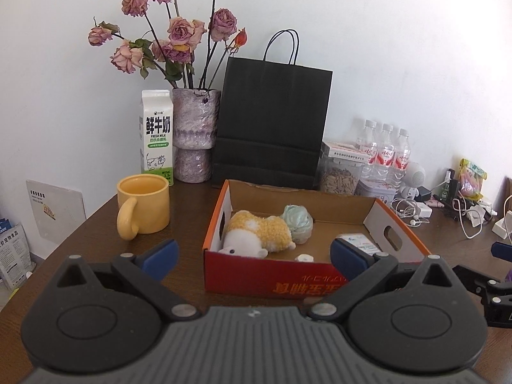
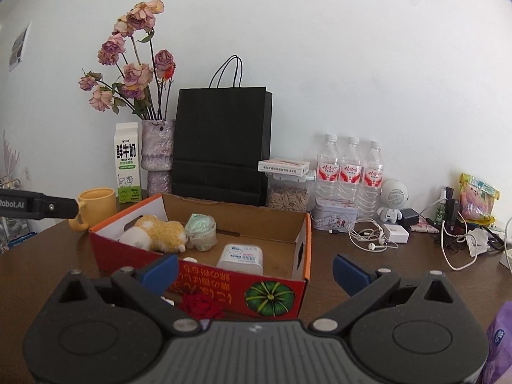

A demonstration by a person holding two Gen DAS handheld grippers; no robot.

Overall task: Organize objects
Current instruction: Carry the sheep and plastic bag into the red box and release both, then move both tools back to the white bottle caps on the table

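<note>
Two grippers hovered at the near edge of the brown table (image 1: 188, 217) as we looked in, and neither had hold of anything. Our left gripper (image 1: 254, 254) stood with its blue-padded fingers (image 1: 160, 256) spread wide, empty, aimed at the red cardboard box (image 1: 272, 280) at twelve o'clock. Our right gripper (image 2: 256, 270) was spread just as wide and just as empty, with the same box (image 2: 275, 294) straight ahead of it.

Inside the box we saw a yellow-and-white plush toy (image 1: 256, 233) lying at its ten o'clock corner, a pale green knitted ball (image 1: 297, 222) touching it on the three o'clock side, a small white round piece (image 1: 304, 258) near the front wall, and a white tissue pack (image 2: 241, 257) toward the box's four o'clock. A red rose head (image 2: 201, 307) lay on the table against the box's front wall, just beyond our right gripper's left finger.

At ten o'clock from the left gripper stood a yellow mug (image 1: 144, 204), upright, handle toward us. Behind it, against the wall, we had a milk carton (image 1: 156, 137), a mottled vase of dried roses (image 1: 195, 134) and a black paper bag (image 1: 272, 121), side by side. Off at two o'clock stood three water bottles (image 2: 350, 169), with a white earphone cable (image 2: 371, 236) tangled in front of them.
</note>
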